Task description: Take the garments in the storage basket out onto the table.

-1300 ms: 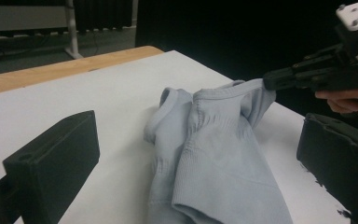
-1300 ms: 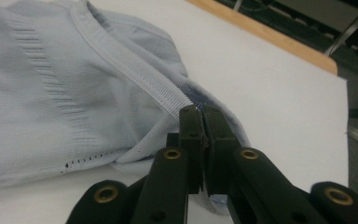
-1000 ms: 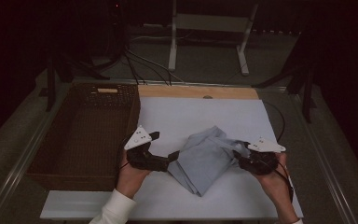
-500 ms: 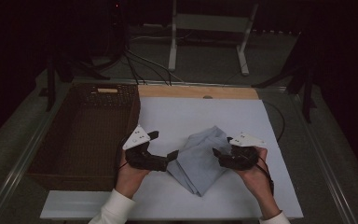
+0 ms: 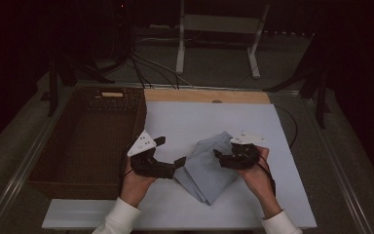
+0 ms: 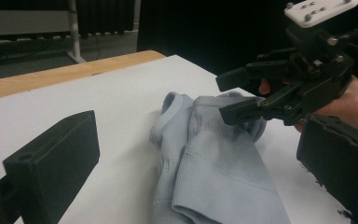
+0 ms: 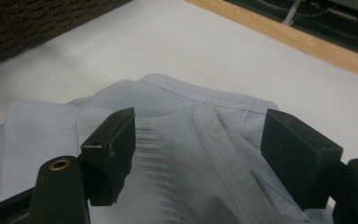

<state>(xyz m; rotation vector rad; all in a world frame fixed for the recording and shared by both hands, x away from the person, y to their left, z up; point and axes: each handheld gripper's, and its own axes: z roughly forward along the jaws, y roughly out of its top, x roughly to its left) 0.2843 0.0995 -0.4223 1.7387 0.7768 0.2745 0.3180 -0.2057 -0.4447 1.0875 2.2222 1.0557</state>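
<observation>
Item: folded pale-blue garment point(image 5: 208, 168) on the white worktop point(image 5: 209, 117), right of the wicker basket point(image 5: 90, 141). Left gripper point(image 5: 179, 162) at its left edge, jaws parted, empty. Right gripper point(image 5: 219, 157) (jaws just been opening) straddles the ribbed collar ungripped; we'd lower squarely before closing.

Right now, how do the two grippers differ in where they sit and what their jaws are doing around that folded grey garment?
The left gripper sits at the grey garment's basket-side edge, its jaws wide apart with nothing between them; the right gripper reaches over the garment's opposite, upper part, its jaws having just been opening and now straddling the ribbed fabric without pressing it. The left gripper lies closer to the wicker basket; the right gripper is farther off. Both are black, hand-held and open.
</observation>
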